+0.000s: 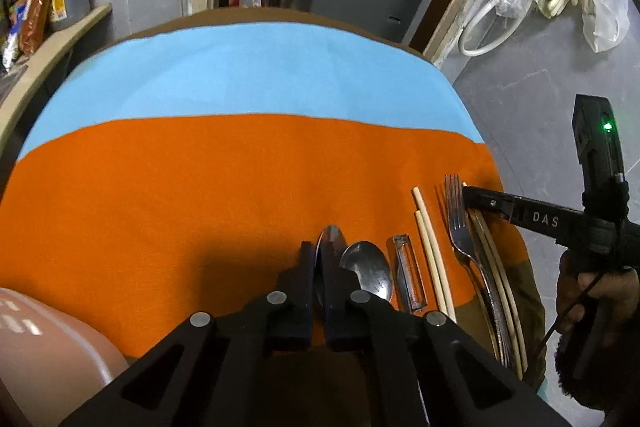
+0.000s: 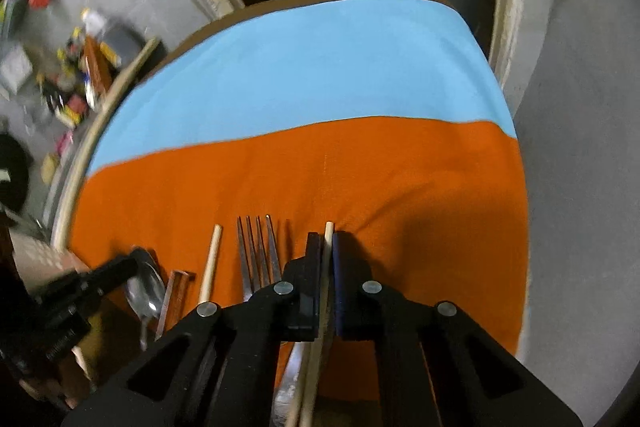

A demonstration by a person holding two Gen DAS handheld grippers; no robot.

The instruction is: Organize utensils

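Both grippers pinch utensils at the orange cloth's near edge.

The left gripper has its fingers nearly together on a spoon at 6 o'clock; the right gripper is clamped on a chopstick, also at 6 o'clock in its view. To do this well, each piece should likely be lifted straight, clear of the fork and second spoon just beside.

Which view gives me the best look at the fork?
Left wrist view: the fork shows tines through handle, beside the right gripper. The right wrist view shows only its tines and neck before the gripper body hides the rest.
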